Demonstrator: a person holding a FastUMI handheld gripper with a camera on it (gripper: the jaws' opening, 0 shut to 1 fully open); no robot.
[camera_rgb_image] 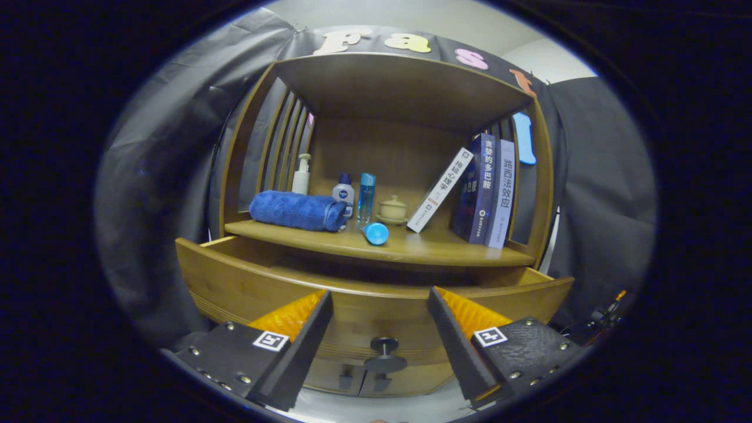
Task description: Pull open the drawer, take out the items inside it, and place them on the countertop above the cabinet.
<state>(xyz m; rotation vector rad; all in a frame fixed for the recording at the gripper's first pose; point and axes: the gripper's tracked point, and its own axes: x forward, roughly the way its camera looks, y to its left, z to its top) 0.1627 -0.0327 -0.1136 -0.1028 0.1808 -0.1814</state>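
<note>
The drawer [329, 281] stands pulled open just beyond the tongs [379, 317], whose fingers are spread wide and hold nothing, its knob [385, 352] between them. Its inside is hidden. A blue bottle [375, 233] lies on the surface [435, 247] beyond, so unloading seems underway.

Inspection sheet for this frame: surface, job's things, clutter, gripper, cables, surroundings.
Surface: wooden countertop above the drawer, under a shelf roof.
Job's things: drawer pulled open; its inside is hidden; knob between the fingers.
Clutter: blue towel, pump bottle, small white bottle, upright blue bottle, blue bottle lying down, lidded cup, three leaning books.
Gripper: gripper open, empty, before the drawer front.
Cables: nothing seen.
Surroundings: black cloth wall.
</note>
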